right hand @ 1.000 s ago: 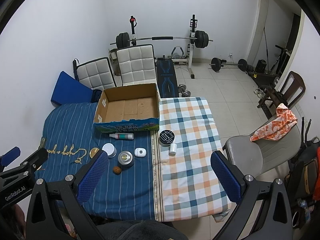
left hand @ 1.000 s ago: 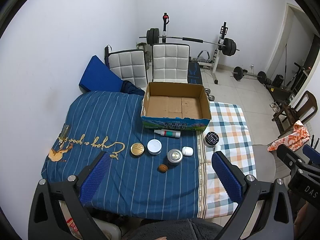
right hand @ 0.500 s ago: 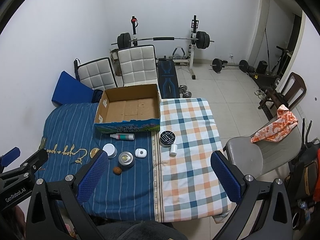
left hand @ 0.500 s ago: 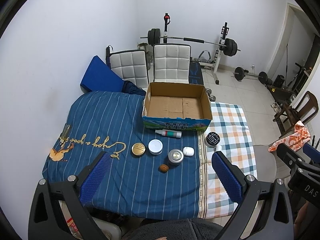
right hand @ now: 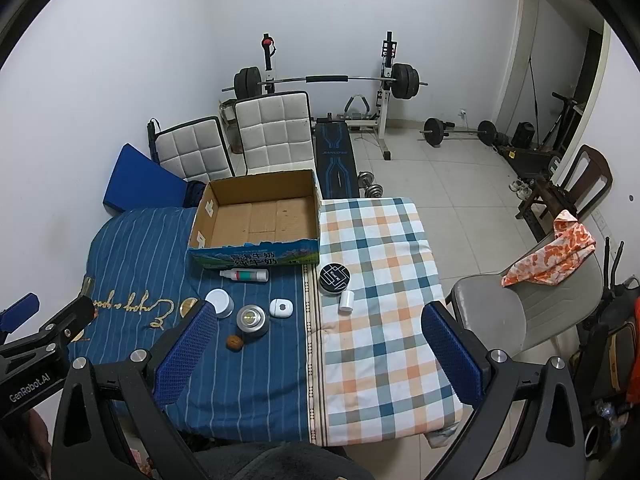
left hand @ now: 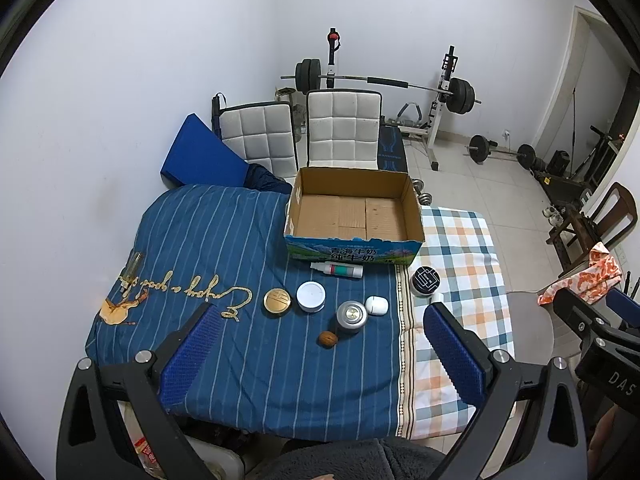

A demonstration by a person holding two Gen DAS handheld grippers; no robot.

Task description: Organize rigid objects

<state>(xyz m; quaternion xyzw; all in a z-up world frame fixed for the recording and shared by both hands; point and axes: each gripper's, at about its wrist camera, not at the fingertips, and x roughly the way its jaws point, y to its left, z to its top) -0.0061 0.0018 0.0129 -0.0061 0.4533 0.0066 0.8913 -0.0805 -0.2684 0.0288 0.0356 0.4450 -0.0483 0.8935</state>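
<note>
Cardboard box (left hand: 354, 212), open-topped and bare inside, sits at centre frame in the left wrist view, at the far edge of a table draped in blue striped cloth (left hand: 208, 240) on one half and checked cloth (left hand: 460, 248) on the other.

Just below the box's printed front wall: a white spray bottle (left hand: 337, 270) lying on its side. Lower, in a loose row on the blue cloth: gold round tin (left hand: 277, 301), white-lidded jar (left hand: 311, 297), silver can (left hand: 351, 317), small white case (left hand: 377, 305). A walnut (left hand: 328, 339) lies just below-left of the can. On the checked cloth, right of centre: black round tin (left hand: 425, 280); in the right wrist view a small white cylinder (right hand: 346, 301) lies just beside it.

Left gripper (left hand: 320, 354), lower frame, claw spread wide, blue pads holding nothing, well above the table. Right gripper (right hand: 318, 356), same posture, spread and empty, lower frame of its own view.

Background, upper frame: two white quilted chairs (left hand: 300, 136), barbell rack (left hand: 384, 80), grey chair (right hand: 516, 312) at right.
</note>
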